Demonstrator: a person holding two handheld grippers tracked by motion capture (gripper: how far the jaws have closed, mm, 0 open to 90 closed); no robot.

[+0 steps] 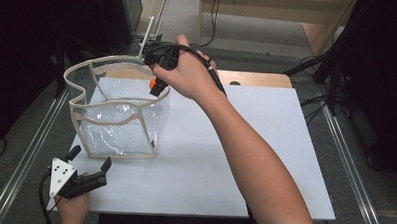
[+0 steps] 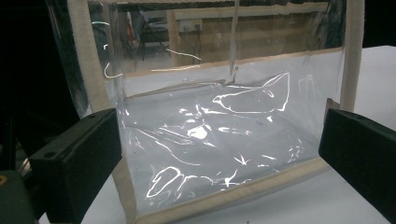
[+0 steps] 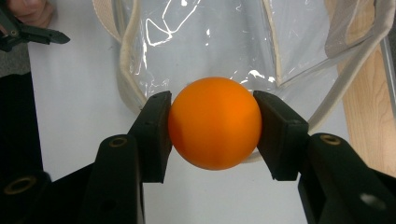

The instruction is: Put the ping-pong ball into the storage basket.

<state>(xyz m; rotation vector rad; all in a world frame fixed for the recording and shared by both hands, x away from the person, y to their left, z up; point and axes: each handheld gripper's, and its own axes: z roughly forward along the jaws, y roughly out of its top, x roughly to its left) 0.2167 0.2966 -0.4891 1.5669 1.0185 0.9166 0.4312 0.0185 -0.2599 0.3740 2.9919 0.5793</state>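
A clear plastic bag with beige trim and handles stands open on the white table. My right gripper hangs over the bag's far right rim, shut on an orange ball. In the right gripper view the orange ball sits pinched between both pads, with the bag's open mouth beyond it. My left gripper rests near the table's front left corner, open and holding nothing. In the left gripper view its jaws stand wide apart on either side of the bag's near wall, apart from it.
A wooden board lies along the table's far edge. Metal rails run down both sides of the table. A thin white rod stands behind the bag. Dark equipment and cables sit off to the right.
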